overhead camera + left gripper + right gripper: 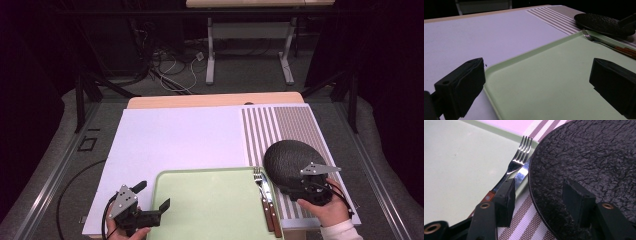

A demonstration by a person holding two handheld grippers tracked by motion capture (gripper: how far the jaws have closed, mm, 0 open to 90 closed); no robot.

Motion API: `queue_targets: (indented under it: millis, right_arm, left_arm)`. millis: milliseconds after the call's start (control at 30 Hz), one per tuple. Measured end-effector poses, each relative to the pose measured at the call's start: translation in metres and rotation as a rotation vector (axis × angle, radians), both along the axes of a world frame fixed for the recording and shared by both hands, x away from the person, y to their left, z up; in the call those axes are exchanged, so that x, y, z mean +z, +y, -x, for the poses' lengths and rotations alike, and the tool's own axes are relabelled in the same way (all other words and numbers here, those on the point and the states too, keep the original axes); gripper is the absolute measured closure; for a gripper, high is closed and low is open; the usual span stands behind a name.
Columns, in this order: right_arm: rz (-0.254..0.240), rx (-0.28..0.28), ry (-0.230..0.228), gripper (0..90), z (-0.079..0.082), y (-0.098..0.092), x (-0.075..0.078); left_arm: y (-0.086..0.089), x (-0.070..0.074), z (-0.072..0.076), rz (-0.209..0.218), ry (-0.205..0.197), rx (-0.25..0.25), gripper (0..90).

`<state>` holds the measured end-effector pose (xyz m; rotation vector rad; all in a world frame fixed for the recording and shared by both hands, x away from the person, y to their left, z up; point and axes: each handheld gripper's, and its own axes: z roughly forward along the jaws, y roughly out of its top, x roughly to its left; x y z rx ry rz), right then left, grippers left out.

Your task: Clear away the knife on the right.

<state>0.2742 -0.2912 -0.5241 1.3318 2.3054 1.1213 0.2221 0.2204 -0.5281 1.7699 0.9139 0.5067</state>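
Right gripper: jaws apart, straddling the near rim of the black textured plate without pressing it. The plate lies flat on the striped placemat, beside the fork and knife at the green tray's right edge. Judged rigid, fairly heavy, breakable; the rough rim is the place to grip. Left gripper: jaws wide apart over the tray's corner, empty.

room was dim, edges fell to black. grey carpet floor lay beyond counter. second table stood at far side on white metal legs. loose white and black cables tangled on floor beside them. dark frame struts flanked counter, wooden edge lit.
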Motion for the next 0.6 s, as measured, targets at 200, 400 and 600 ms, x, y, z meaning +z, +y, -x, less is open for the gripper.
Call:
queue_targets:
  millis: [200,400,600]
  right_arm:
    - [0.009,-0.032,-0.033,38.6,-0.003,-0.009,-0.001]
    - [0.051,-0.085,-0.072,20.2,-0.005,-0.018,0.001]
    - [0.045,-0.134,-0.083,10.1,-0.005,-0.029,0.005]
  left_arm:
    - [0.0,0.0,0.0,0.0,0.0,0.0,0.7]
    - [0.0,0.0,0.0,0.004,-0.005,0.005,0.7]
    - [0.0,0.0,0.0,0.006,-0.004,0.005,0.7]
